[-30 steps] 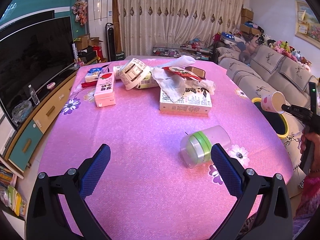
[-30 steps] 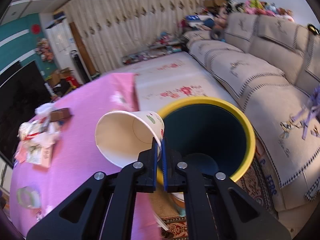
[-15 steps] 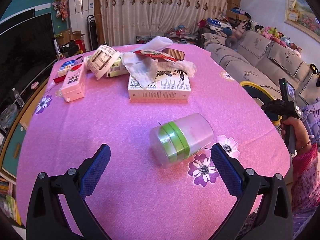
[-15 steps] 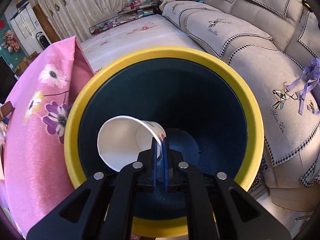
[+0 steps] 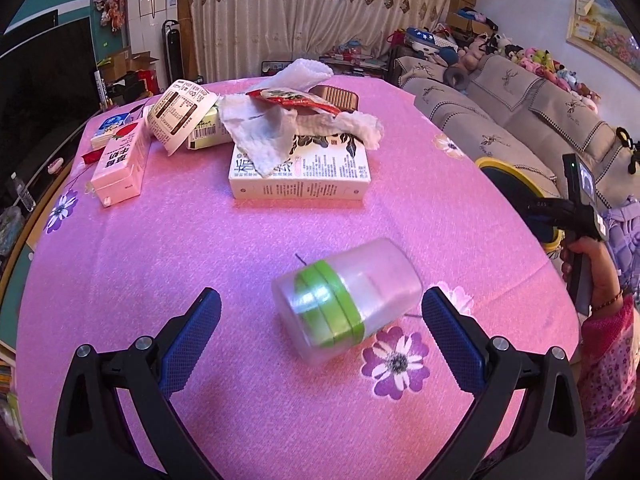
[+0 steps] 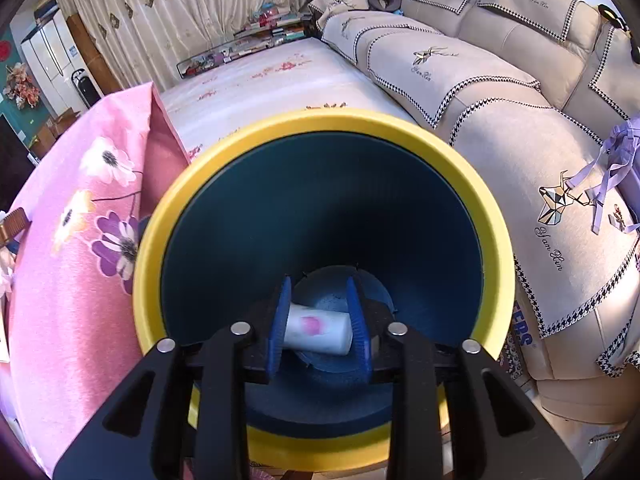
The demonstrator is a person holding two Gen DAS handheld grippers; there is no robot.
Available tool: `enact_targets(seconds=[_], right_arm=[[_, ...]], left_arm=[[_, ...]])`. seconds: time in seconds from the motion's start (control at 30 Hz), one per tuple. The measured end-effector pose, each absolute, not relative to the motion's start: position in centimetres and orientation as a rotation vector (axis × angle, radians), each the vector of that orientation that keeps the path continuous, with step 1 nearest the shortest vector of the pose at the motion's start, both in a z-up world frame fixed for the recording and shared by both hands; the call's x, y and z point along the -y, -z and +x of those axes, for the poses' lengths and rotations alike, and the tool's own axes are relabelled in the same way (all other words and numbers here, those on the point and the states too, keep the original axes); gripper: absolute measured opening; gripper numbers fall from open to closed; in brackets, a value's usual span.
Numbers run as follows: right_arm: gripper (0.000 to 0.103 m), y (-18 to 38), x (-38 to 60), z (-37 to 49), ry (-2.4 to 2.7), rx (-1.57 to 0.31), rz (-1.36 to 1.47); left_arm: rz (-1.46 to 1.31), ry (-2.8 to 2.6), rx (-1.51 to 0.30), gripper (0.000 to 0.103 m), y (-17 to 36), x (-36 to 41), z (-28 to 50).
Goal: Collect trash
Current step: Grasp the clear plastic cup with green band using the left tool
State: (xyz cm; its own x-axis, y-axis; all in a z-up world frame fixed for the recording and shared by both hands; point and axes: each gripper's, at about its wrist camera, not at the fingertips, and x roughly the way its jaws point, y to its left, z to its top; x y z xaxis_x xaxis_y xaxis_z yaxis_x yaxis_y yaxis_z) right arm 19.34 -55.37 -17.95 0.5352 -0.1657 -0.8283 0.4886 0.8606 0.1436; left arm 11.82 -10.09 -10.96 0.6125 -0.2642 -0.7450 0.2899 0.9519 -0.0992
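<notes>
Your right hand-held gripper (image 6: 318, 326) is parted above the bin (image 6: 320, 124), and the paper cup (image 6: 316, 330) lies at the bottom. Your left hand-held gripper (image 5: 320, 320) is wide open around the plastic jar (image 5: 346, 300) lying on the tabletop (image 5: 200, 248). The jar may roll away if one finger touches it first.

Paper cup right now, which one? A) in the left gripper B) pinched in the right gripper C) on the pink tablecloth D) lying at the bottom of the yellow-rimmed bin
D: the paper cup lies on its side on the bin's dark floor, seen between the parted fingers of the right gripper, which hangs open above it.
</notes>
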Motion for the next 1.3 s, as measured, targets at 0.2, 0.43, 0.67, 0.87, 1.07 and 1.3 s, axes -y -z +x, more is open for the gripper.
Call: enact_targets(seconds=[0.2,0.43,0.67,0.87,1.07,1.3], right_arm=[[0.034,17.0,55.1,18.9,0.378,-0.904,0.394],[0.038,16.5,54.5,18.9,0.348,-0.891,0.396],[0.038,16.7,54.4,18.8,0.330,-0.887,0.409],[0.039,17.0,54.9,18.5,0.336,-0.888,0.421],[0.039,17.1,54.7,18.5,0.331,-0.889,0.422],[0.038,17.1,54.6,18.5,0.327,-0.888,0.422]], left_arm=[[0.011,0.289,-0.883,0.099,11.4,10.9,12.6],[0.015,0.176,-0.923,0.099,11.6,13.0,12.4],[0.014,0.146,-0.991,0.099,12.9,13.6,13.0],[-0.055,0.174,-0.999,0.099,13.5,12.5,13.9],[-0.010,0.274,-0.964,0.083,13.4,13.7,14.0],[0.005,0.324,-0.963,0.083,13.3,13.7,14.4]])
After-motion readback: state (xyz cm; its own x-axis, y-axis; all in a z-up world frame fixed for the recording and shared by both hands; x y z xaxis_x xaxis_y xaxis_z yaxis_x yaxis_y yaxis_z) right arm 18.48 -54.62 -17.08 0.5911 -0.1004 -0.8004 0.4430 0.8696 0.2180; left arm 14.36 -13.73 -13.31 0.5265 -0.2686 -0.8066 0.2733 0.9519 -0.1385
